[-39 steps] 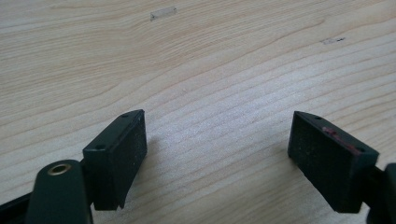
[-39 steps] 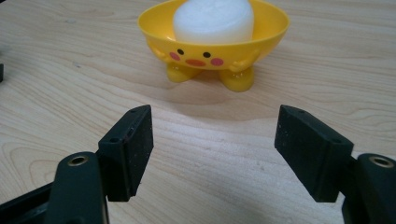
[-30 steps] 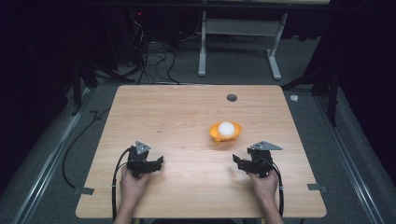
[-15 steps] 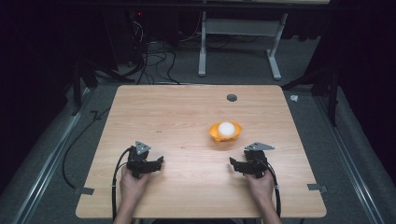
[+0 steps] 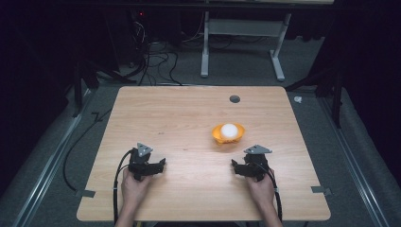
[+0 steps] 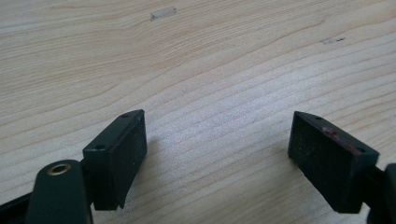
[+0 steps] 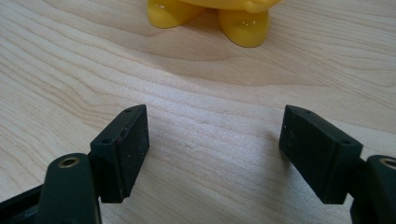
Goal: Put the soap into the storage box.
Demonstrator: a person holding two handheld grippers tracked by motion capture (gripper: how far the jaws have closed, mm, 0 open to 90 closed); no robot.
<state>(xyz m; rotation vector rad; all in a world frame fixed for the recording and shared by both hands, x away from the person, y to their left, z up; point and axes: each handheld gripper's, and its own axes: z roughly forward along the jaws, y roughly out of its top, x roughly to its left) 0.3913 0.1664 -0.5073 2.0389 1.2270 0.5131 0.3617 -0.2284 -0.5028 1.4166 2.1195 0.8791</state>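
Observation:
An orange-yellow holder (image 5: 228,134) with a white ball (image 5: 229,130) in it stands right of the table's middle. Its yellow feet (image 7: 212,18) show at the top of the right gripper view. My right gripper (image 5: 245,169) rests low over the wood just in front of the holder, jaws wide apart with nothing between them (image 7: 215,149). My left gripper (image 5: 150,166) is at the near left of the table, also open over bare wood (image 6: 217,154). A hand holds each gripper from the near edge.
The wooden table (image 5: 179,118) has a small round dark hole (image 5: 234,99) near its far edge. Cables (image 5: 151,61) and a white desk frame (image 5: 241,42) lie on the floor beyond. Tape pieces (image 5: 321,190) mark the near corners.
My right gripper has slid slightly left and forward toward the holder. The left gripper has stayed in place.

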